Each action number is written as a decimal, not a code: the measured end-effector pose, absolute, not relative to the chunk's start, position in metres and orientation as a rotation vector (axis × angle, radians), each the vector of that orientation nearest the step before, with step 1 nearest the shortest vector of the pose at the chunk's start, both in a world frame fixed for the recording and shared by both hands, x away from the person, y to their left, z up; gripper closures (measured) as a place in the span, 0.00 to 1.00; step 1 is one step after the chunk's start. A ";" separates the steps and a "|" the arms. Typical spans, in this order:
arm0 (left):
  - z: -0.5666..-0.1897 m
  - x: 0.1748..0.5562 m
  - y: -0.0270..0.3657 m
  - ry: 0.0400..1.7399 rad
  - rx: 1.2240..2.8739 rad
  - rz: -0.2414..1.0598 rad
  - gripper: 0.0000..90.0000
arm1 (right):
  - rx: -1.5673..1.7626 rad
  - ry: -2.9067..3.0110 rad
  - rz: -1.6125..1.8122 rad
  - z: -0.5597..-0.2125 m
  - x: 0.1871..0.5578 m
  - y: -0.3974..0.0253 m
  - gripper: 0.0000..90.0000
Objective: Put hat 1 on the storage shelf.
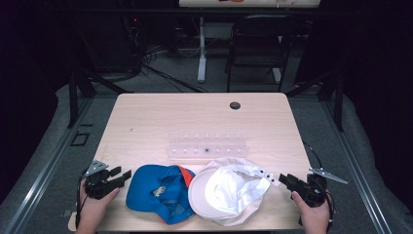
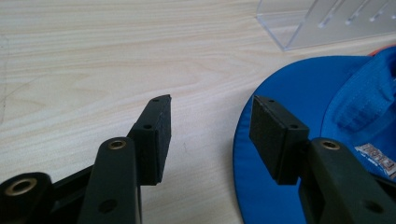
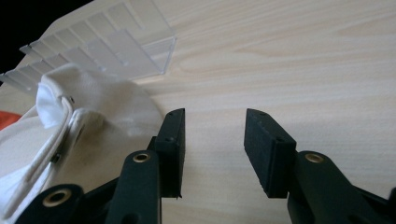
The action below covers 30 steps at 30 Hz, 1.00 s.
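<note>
Both grippers released, nothing held.
Left gripper (image 2: 210, 122) jaws wide, one over the blue cap's (image 2: 299, 98) brim; right gripper (image 3: 214, 135) spread just beside the white cap (image 3: 107, 112).

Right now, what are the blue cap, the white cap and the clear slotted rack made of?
Blue cap: looks like woven fabric, matte, with stitched seams and a sewn label inside. White cap: soft cloth, likely cotton, matte and creased, with a strap at the back. Clear slotted rack: transparent rigid plastic, probably acrylic, glossy with sharp see-through edges. Both lie on the pale wood-grain table.

Dark rm; grey floor (image 1: 58, 131), folding chair (image 1: 258, 46) behind wood table (image 1: 160, 117).
</note>
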<state>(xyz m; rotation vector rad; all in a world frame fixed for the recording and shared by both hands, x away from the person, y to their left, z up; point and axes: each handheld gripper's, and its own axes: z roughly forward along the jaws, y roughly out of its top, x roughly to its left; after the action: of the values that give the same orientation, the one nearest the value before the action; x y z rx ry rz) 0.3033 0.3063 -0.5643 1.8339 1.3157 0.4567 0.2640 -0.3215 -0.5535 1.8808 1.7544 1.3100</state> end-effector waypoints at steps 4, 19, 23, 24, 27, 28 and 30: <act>-0.563 0.304 0.305 1.318 1.840 0.461 0.54 | 1.882 1.757 1.316 -0.555 0.263 -0.321 0.63; -0.562 0.300 0.310 1.346 1.853 0.477 0.54 | 1.945 1.820 1.304 -0.529 0.273 -0.323 0.58; -0.562 0.300 0.310 1.344 1.852 0.476 0.54 | 1.917 1.846 1.296 -0.512 0.277 -0.321 0.54; -0.562 0.300 0.309 1.342 1.856 0.477 0.54 | 1.915 1.869 1.335 -0.500 0.280 -0.321 0.53; -0.561 0.300 0.309 1.338 1.857 0.481 0.54 | 1.898 1.894 1.395 -0.488 0.284 -0.319 0.49; -0.561 0.300 0.310 1.341 1.860 0.479 0.54 | 1.895 1.897 1.402 -0.485 0.285 -0.318 0.47; -0.561 0.300 0.310 1.342 1.859 0.479 0.54 | 1.910 1.888 1.393 -0.480 0.286 -0.317 0.45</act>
<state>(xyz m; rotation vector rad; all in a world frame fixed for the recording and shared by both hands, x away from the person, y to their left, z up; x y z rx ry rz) 0.3002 0.3098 -0.5608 1.8592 1.3420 0.4794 0.2863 -0.3166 -0.4800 1.9100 1.8876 1.3929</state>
